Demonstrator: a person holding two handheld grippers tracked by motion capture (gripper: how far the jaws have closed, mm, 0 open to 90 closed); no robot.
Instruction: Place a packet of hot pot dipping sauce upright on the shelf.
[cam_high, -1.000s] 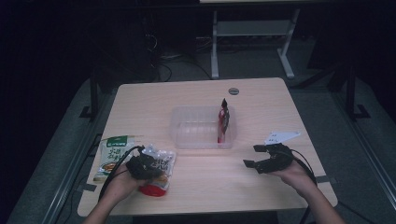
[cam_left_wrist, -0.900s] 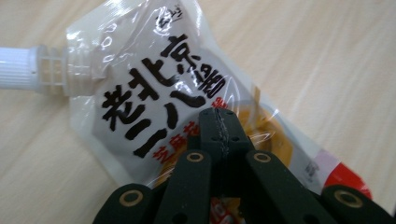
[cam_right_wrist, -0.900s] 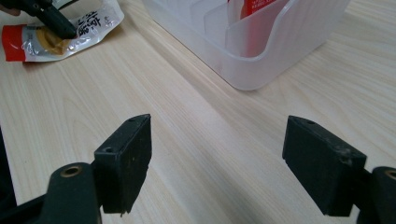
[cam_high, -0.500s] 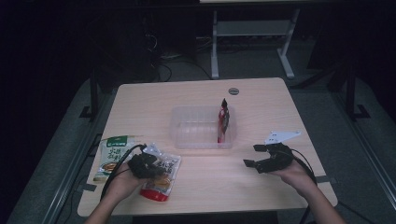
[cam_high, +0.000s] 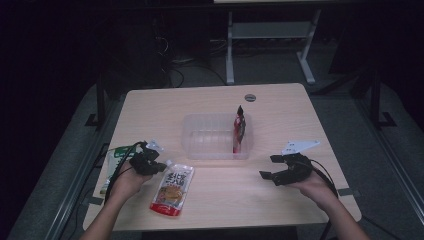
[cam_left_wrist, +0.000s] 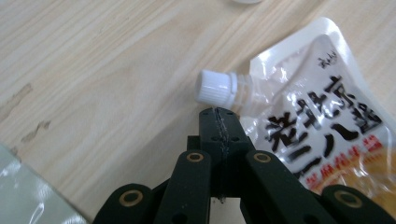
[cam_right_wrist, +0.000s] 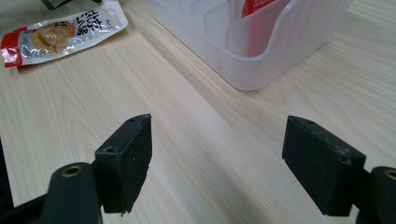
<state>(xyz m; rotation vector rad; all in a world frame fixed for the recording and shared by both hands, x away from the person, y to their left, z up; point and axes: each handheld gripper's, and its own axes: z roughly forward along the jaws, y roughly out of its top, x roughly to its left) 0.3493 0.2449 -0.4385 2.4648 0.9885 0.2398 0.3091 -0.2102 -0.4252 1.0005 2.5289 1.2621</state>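
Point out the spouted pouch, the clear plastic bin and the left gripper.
spouted pouch (cam_high: 172, 187), high view, on the printed middle of its flat body.
clear plastic bin (cam_high: 207, 152), high view, on its near rim.
left gripper (cam_left_wrist: 218, 116), left gripper view, at the tips of its shut jaws, just below the pouch's white cap.

Light wooden table (cam_high: 210, 200) standing on grey carpeted floor (cam_high: 380, 150), pale grain showing under even overhead light. Small round grommet (cam_high: 250, 97) sitting near the table's far edge. Beyond the far edge, a white metal desk frame (cam_high: 265, 45) standing with its feet spreading on the carpet. Cables (cam_high: 170, 65) lying tangled on the floor at far left. Room falling into darkness at far left and right.
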